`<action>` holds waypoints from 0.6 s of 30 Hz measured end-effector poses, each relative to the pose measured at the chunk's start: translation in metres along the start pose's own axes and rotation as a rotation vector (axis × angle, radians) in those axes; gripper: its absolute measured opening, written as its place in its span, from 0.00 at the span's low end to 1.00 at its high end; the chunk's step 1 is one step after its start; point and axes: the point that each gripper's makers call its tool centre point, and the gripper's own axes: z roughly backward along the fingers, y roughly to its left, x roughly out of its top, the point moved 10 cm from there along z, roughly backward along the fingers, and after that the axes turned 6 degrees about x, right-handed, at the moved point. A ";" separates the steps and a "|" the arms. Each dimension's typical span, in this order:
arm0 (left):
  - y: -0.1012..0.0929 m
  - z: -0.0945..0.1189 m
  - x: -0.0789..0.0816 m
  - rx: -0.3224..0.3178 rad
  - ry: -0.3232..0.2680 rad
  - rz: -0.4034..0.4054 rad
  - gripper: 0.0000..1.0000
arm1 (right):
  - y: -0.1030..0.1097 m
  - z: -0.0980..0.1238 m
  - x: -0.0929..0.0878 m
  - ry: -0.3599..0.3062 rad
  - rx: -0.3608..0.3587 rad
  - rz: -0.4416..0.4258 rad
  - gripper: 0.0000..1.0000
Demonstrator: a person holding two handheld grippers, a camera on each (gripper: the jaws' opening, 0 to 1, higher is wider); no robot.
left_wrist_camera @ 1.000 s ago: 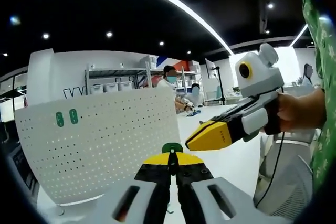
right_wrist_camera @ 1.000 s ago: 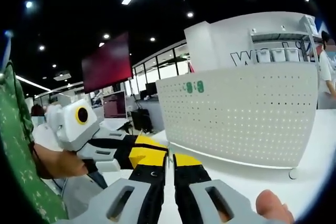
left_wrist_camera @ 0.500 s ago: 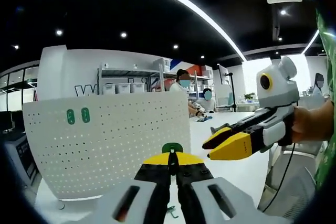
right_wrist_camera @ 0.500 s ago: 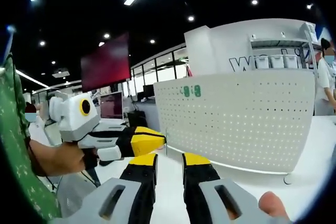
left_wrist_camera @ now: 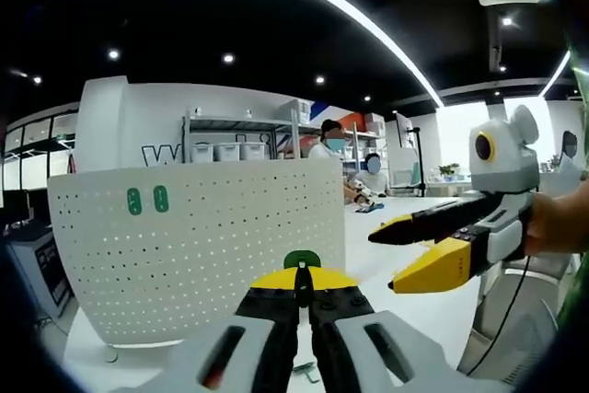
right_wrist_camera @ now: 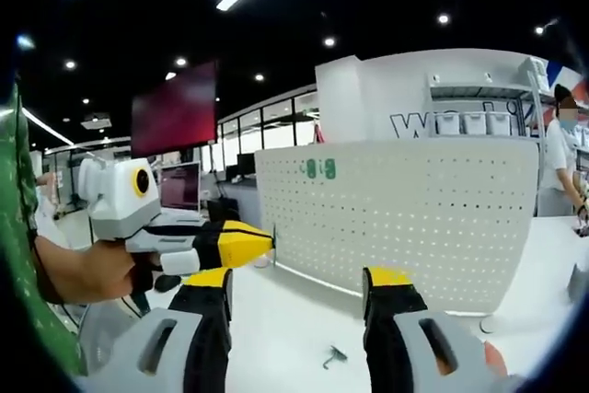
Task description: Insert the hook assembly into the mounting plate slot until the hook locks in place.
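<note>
While the hook is held: the hook assembly (left_wrist_camera: 301,259), a small green piece, sits pinched at the tip of the left tool (left_wrist_camera: 302,284), in front of the mounting plate and apart from it.
Mounting plate: the white perforated mounting plate (left_wrist_camera: 198,255) stands upright on the white desk (right_wrist_camera: 285,319); two green pieces (left_wrist_camera: 147,200) already sit near its upper edge, also seen in the right gripper view (right_wrist_camera: 318,168).
Loose part: a small dark metal piece (right_wrist_camera: 333,356) lies on the desk in front of the plate; what it is cannot be told.
Step in hand: judged from this, the hook is carried but not yet inserted, so the approach to a slot lies ahead.
Doing it well: the hook's tabs should be squared to the plate's face, aimed at one row of holes, then pressed in and seated until it catches; the plate stands free and may tip or slide, so bracing it would likely help.
Left tool: jaws closed tight on the hook, with no gap visible between the yellow tips.
Right tool: the right tool (right_wrist_camera: 299,287) has its jaws spread wide and holds nothing; it hangs above the desk, near the plate, touching neither.
Surroundings: shelving with bins (left_wrist_camera: 225,149) and people stand behind.
</note>
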 end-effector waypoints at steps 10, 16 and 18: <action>0.003 -0.004 0.003 0.023 0.002 0.003 0.02 | -0.006 0.002 0.005 -0.090 -0.061 0.012 0.87; 0.006 -0.008 0.003 0.044 0.002 0.015 0.02 | -0.008 0.002 0.008 -0.130 -0.090 0.005 1.00; 0.008 -0.011 0.004 0.052 0.001 0.023 0.02 | -0.009 0.002 0.007 -0.127 -0.092 0.005 1.00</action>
